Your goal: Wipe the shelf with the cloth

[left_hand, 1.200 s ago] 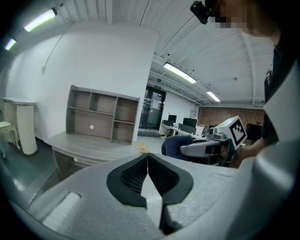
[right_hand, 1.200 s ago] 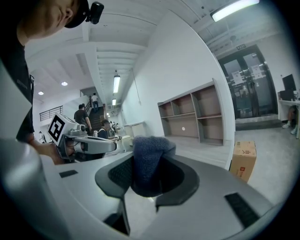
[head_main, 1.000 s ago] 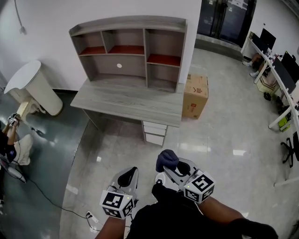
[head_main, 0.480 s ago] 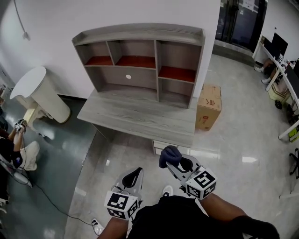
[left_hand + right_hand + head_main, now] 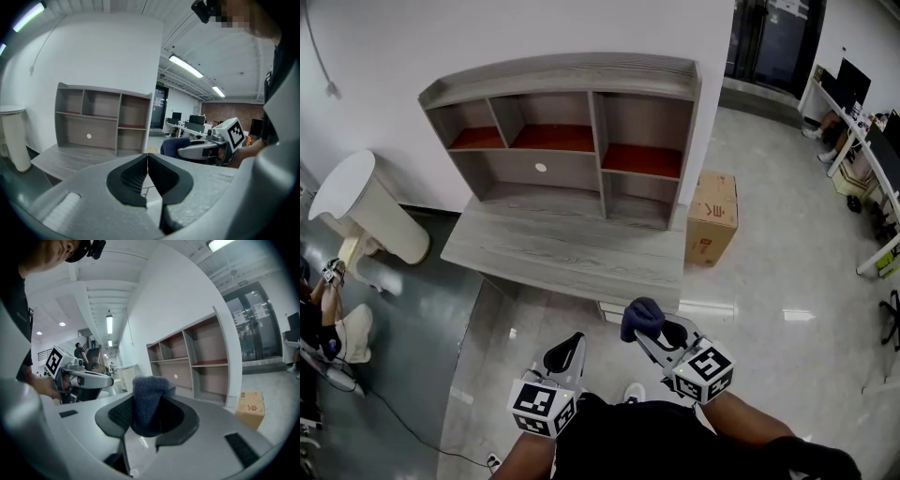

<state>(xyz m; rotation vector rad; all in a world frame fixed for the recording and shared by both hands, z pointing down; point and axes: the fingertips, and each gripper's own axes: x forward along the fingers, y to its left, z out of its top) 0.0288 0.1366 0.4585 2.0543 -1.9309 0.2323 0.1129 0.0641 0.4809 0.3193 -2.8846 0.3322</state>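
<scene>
The right gripper (image 5: 651, 330) has its jaws pressed onto a dark blue cloth (image 5: 639, 317), which bunches up in a rounded wad past the tips; in the right gripper view the fabric fills the gap between the ribbed pads. The left gripper (image 5: 563, 353) sits just beside it at 9 o'clock, its jaws brought fully together with nothing between them. Both are held low in front of the person's body, above the glossy tiled floor (image 5: 769, 281) and well apart from the furniture

From the grippers, the grey wooden shelf (image 5: 623, 117) stands at 12 o'clock, set on the back of a matching desk (image 5: 562, 248) against the white wall. It has open compartments, three of them with reddish-brown boards, and a small round hole (image 5: 541, 168) in the back panel of the wide lower bay. The cloth is not touching the shelf. A white drawer unit (image 5: 611, 310) peeks out under the desk's near edge. A cardboard box (image 5: 713, 216) rests on the floor at 1 o'clock, just beside the desk's right end. At 10 o'clock stands a white rounded thing (image 5: 358, 202), possibly a bin. A person (image 5: 326, 314) sits at 9 o'clock by the frame edge, and dark glass doors (image 5: 769, 42) are at 1 o'clock, far back
</scene>
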